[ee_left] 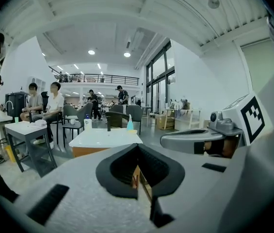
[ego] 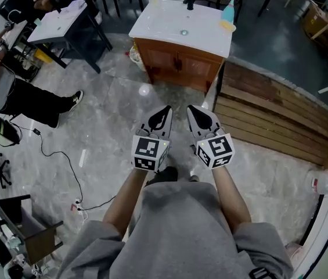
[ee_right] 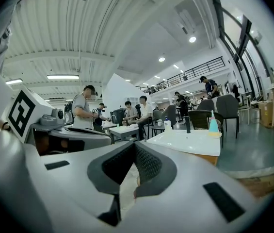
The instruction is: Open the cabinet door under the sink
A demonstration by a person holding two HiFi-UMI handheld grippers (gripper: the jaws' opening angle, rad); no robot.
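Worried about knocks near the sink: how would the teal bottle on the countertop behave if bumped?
The teal bottle is tall and narrow, so it would probably tip easily. It stands at a corner of the white countertop, so it might fall off.

Head camera looks steeply down from above me: floor (ego: 105,121) below, the sink cabinet (ego: 178,65) well ahead. The camera on my left gripper (ego: 161,116) sits low, facing nearly level along its jaws toward that cabinet. My right gripper (ego: 198,115) camera does likewise, alongside. All three share the white sink top (ego: 175,25).
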